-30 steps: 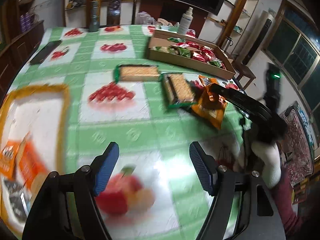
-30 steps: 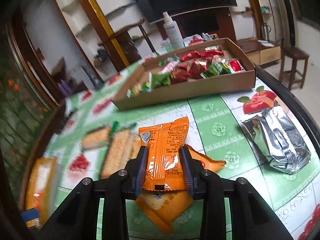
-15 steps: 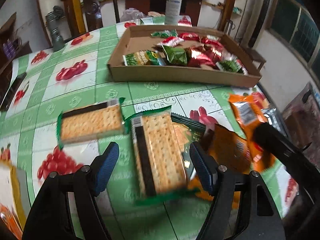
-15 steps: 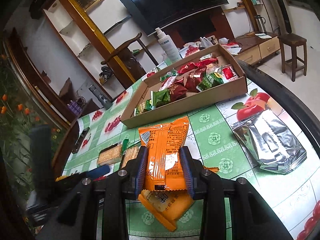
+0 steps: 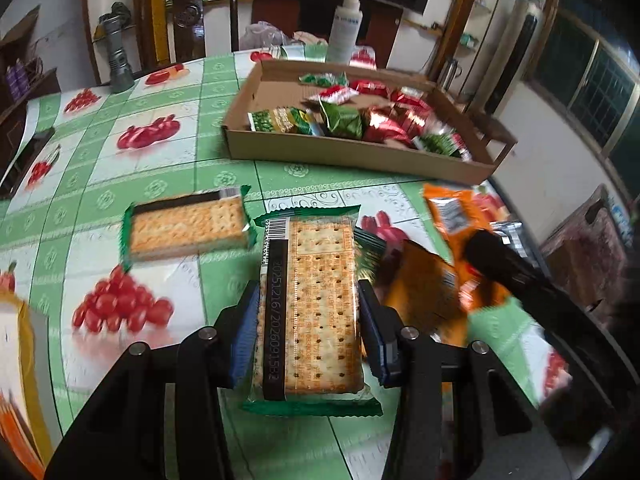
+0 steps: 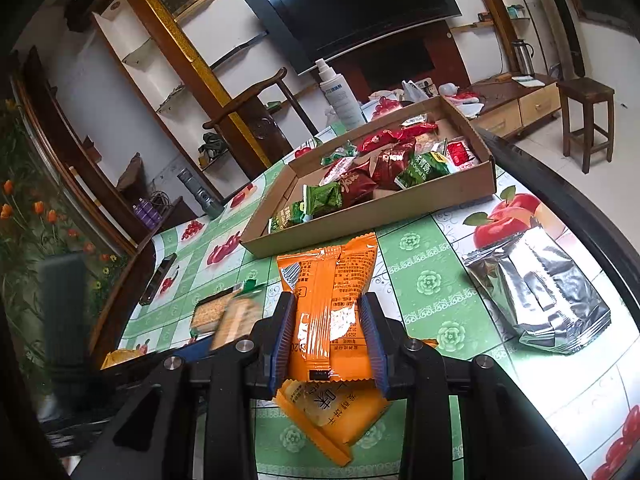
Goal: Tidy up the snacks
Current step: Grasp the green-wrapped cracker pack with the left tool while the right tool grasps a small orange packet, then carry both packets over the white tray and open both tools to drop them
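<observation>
My left gripper [image 5: 308,320] is shut on a green-edged cracker pack [image 5: 310,304] and holds it lengthwise between its blue pads. A second cracker pack [image 5: 186,226] lies flat on the table to its left. My right gripper [image 6: 328,328] is shut on an orange snack packet [image 6: 330,280], held above another orange packet [image 6: 336,416] on the table. The right gripper and its orange packet [image 5: 452,216] show at the right of the left wrist view. A cardboard tray [image 5: 360,158] [image 6: 384,208] of red and green snack packs stands behind.
A silver foil bag [image 6: 540,284] lies at the table's right edge. A white spray bottle [image 5: 344,28] and a grey flashlight [image 5: 118,56] stand at the far side. A yellow-rimmed tray [image 5: 24,360] is at the left. A dark remote [image 6: 158,280] lies far left.
My left gripper moved right across the table to the nearer cracker pack and closed on it. My right gripper kept the orange packet and rose slightly.
</observation>
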The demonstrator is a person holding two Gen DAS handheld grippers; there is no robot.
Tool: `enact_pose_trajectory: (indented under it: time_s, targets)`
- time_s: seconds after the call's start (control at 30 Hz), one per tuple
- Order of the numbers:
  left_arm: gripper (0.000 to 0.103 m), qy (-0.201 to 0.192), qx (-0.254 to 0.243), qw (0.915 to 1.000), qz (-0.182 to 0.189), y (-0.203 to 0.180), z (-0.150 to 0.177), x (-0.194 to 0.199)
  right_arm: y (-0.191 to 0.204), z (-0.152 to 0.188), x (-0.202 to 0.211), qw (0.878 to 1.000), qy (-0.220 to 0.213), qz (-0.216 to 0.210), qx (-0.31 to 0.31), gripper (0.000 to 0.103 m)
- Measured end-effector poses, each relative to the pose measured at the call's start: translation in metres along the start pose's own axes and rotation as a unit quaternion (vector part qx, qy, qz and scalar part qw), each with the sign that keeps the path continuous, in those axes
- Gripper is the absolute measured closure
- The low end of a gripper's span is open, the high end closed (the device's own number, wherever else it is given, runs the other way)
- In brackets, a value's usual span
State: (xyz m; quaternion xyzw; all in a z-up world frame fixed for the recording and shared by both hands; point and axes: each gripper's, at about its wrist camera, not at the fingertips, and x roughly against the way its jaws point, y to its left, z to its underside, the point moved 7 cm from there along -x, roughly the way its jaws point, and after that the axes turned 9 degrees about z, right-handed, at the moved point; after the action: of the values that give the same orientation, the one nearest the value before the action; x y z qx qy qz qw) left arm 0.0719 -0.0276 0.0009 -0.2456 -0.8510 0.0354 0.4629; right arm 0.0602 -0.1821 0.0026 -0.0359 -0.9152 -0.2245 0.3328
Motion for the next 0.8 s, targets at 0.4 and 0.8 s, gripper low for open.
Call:
enact_pose_trajectory:
  time_s: [0.4, 0.8]
  targets:
    - [0.058, -0.067, 0.026, 0.9974, -0.005, 0.045, 0.048, 0.121, 0.004, 0.014, -0.009, 1.000, 0.014, 0.015, 0.021, 0.068]
    - [0.058, -0.127, 0.192, 0.9710, -0.065, 0.208, 0.106, 0.207, 0.086, 0.057, 0.030, 0.994, 0.049, -0.055, 0.082, 0.068]
